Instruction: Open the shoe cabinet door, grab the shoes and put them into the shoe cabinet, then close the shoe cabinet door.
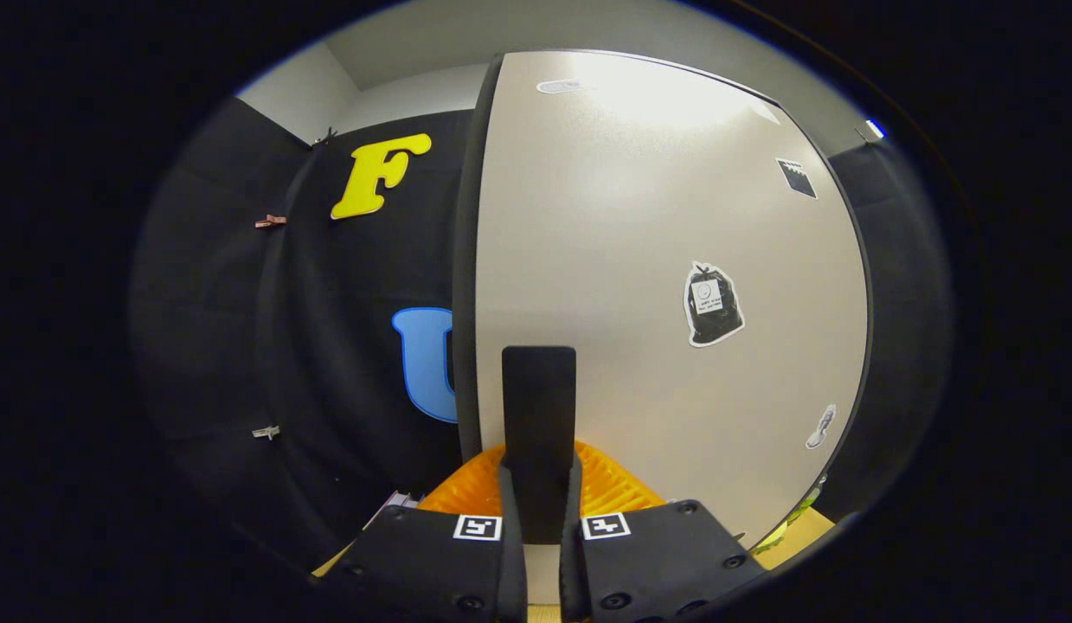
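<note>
The shoe cabinet door point(657, 260) is a pale, flat panel with a dark left edge, standing right in front of me with a few stickers on it. A black upright handle point(538, 389) sits near that left edge. My gripper point(540, 493) is shut on the handle's lower part, one finger pressing on each side. A sliver of something yellow-green point(791, 523) peeks out at the door's lower right corner; I cannot tell whether it is a shoe. The cabinet's inside is hidden behind the door.
The booth's black cloth wall point(328, 346) hangs to the left of the door, with small clips on it. A strip of light wooden surface point(812, 529) shows below the door's right corner.
</note>
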Tool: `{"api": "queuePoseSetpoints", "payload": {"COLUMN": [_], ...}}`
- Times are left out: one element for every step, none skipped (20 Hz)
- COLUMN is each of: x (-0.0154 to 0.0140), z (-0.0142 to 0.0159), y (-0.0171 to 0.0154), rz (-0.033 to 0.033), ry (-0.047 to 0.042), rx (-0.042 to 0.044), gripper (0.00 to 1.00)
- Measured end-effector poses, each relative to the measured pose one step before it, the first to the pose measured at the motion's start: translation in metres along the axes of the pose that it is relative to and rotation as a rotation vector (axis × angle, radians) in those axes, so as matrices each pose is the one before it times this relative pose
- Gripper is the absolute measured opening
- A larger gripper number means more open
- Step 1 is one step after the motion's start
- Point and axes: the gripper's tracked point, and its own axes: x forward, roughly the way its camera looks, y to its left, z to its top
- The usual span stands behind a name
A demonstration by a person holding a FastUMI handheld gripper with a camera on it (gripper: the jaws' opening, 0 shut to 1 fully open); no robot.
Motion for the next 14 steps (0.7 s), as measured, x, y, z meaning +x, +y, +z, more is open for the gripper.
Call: {"api": "queuePoseSetpoints", "payload": {"x": [-0.00711, -0.00763, -0.00833, -0.01019, -0.00952, -0.00796, -0.00889, -0.00888, -0.0078, -0.00841, -0.00799, -0.00962, -0.00877, -0.00906], "z": [0.00089, -0.00043, -0.00053, 0.00011, 0.00066, 0.00138, 0.00111, 0.00121, 0.00161, -0.00007, 0.00112, -0.0007, -0.00014, 0.00054], "y": [0.00033, -0.00074, -0.00083, -0.00248, -0.00095, -0.00077, -0.0015, -0.00253, -0.00095, -0.00198, -0.00292, -0.00329, -0.00254, -0.00143], "rz": [0.01188, 0.01317, 0.01272, 0.01391, 0.01562, 0.01415, 0.0107, 0.01, 0.01056, 0.01109, 0.01086, 0.01334, 0.01301, 0.01148], "ry": [0.00134, 0.00257, 0.00447, 0.00103, 0.00178, -0.001, 0.00168, -0.00078, 0.00213, 0.00157, 0.0002, 0.00043, 0.00423, 0.00162], "rx": [0.00608, 0.00646, 0.00294, 0.00248, 0.00443, 0.00539, 0.00046, 0.0, -0.00064, 0.00238, 0.00283, -0.00093, -0.00005, 0.0036], "gripper": [0.19, 0.19, 0.19, 0.19, 0.19, 0.19, 0.19, 0.19, 0.18, 0.18, 0.19, 0.19, 0.19, 0.19]}}
